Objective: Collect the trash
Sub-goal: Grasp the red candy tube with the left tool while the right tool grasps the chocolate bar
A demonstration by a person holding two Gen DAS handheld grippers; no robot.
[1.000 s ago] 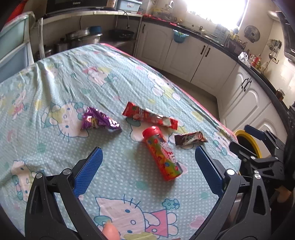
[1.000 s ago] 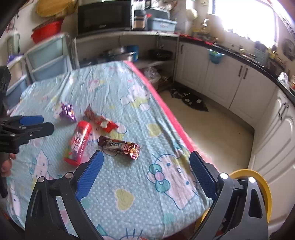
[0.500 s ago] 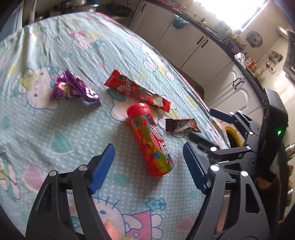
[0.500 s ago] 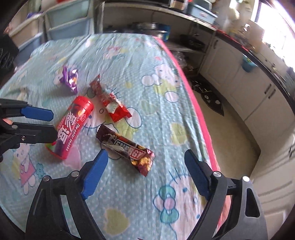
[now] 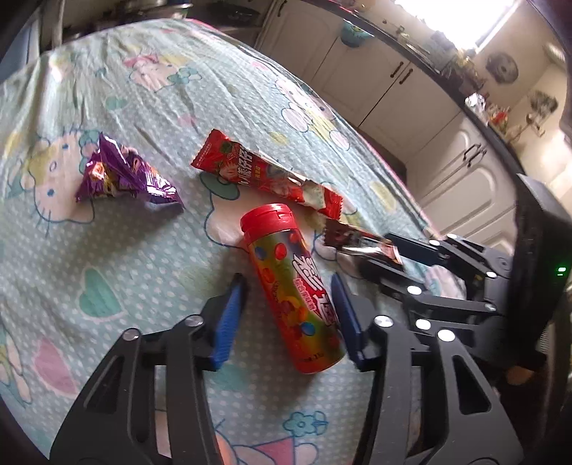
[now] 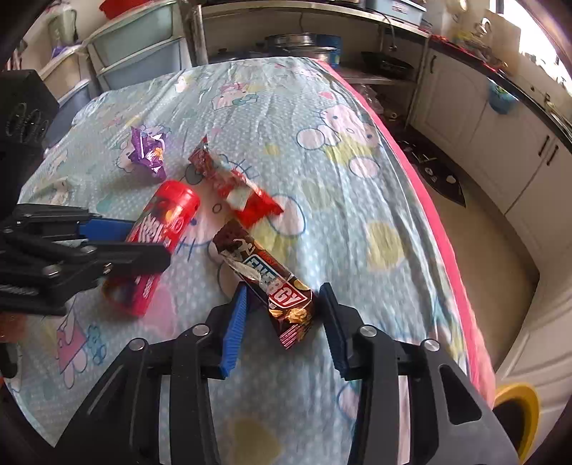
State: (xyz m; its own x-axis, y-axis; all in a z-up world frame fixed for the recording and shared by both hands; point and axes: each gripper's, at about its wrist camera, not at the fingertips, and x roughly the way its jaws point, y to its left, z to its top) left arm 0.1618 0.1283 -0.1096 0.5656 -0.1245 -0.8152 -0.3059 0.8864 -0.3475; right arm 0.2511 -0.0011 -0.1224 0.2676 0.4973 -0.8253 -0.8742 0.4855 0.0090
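The left gripper [image 5: 287, 314], blue pads spread, straddles a red-capped cylindrical candy tube [image 5: 293, 286] lying on the cartoon-cat tablecloth [image 5: 107, 89]. Beyond it lie a long red wrapper [image 5: 264, 175], a crumpled purple wrapper [image 5: 121, 175] and a brown bar wrapper [image 5: 357, 241].

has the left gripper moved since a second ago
Yes. The left gripper has advanced toward the candy tube lying on the tablecloth; its open fingers now straddle the tube.

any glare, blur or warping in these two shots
Left wrist view: the window at top right is blown out, the cabinets bow from fisheye, and the candy tube reads sharp. Right wrist view: glare again at the top right corner, slight motion smear on the tablecloth, while the energy bar wrapper is legible.
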